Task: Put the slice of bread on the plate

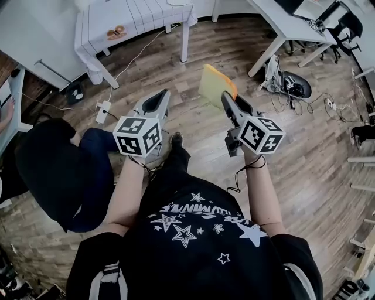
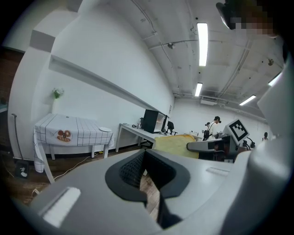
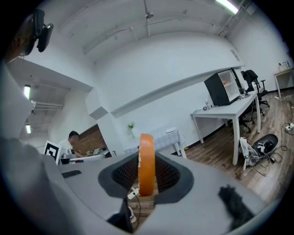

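My right gripper (image 1: pixel 226 98) is shut on a slice of bread (image 1: pixel 215 85), yellow with an orange crust, held on edge above the wooden floor. In the right gripper view the slice of bread (image 3: pixel 147 161) stands upright between the pads of that gripper (image 3: pixel 147 178). My left gripper (image 1: pixel 164 94) is beside it, open, with nothing between its jaws (image 2: pixel 146 172); the bread (image 2: pixel 177 146) shows to its right. A white plate (image 2: pixel 104 129) lies on a table with a checked cloth (image 1: pixel 135 17) farther ahead; the plate (image 3: pixel 171 130) also shows small in the right gripper view.
A person in dark clothes (image 1: pixel 53 170) sits at the left. A white desk (image 1: pixel 281 23) stands at the upper right, with cables and a dark bag (image 1: pixel 293 85) on the floor beside it. A power strip (image 1: pixel 104 110) lies near the clothed table. A brown item (image 1: pixel 117 30) rests on the cloth.
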`<state>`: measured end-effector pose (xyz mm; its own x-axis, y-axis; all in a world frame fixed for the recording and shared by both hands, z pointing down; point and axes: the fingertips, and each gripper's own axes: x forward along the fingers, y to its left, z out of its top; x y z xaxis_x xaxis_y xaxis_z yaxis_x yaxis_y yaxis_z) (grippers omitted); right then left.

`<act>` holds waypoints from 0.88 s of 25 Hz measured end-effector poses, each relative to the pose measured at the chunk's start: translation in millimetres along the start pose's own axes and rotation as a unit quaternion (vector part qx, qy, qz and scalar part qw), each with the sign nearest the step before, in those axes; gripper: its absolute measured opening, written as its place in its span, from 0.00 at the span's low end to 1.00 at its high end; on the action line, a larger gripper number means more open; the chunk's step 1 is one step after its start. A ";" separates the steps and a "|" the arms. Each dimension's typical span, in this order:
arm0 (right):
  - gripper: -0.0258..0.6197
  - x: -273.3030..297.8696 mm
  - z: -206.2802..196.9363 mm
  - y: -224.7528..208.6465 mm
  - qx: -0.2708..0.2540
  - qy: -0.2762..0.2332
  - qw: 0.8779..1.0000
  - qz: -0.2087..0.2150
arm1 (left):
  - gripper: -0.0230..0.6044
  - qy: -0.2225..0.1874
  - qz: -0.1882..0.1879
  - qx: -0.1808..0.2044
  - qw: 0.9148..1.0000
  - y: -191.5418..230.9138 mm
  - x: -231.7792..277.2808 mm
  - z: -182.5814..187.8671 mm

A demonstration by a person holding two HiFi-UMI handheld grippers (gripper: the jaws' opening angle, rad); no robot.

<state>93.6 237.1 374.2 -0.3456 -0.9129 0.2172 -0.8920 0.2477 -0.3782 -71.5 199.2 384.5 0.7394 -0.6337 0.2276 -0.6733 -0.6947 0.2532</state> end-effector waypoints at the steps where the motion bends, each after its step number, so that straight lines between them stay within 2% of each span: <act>1: 0.19 9.1 4.0 -6.7 -0.001 0.001 1.000 -0.004 | 0.05 -0.001 -0.001 -0.003 1.000 7.5 9.8 2.5; 9: 0.19 101.1 51.6 -46.0 -0.011 0.006 1.000 -0.020 | 0.05 0.001 -0.012 -0.018 1.000 76.5 87.1 33.5; 15: 0.19 181.1 86.5 -54.8 -0.021 0.013 1.000 -0.008 | 0.05 -0.007 -0.003 -0.024 1.000 136.1 122.8 63.9; 22: 0.19 261.3 97.8 -62.3 -0.017 0.026 0.999 0.009 | 0.05 0.004 0.010 -0.024 1.000 202.5 152.9 80.9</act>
<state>87.4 -48.6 366.4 -0.3755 -0.8902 0.2579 -0.8947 0.2756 -0.3515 -95.0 -65.9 394.5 0.7261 -0.6440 0.2409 -0.6870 -0.6652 0.2925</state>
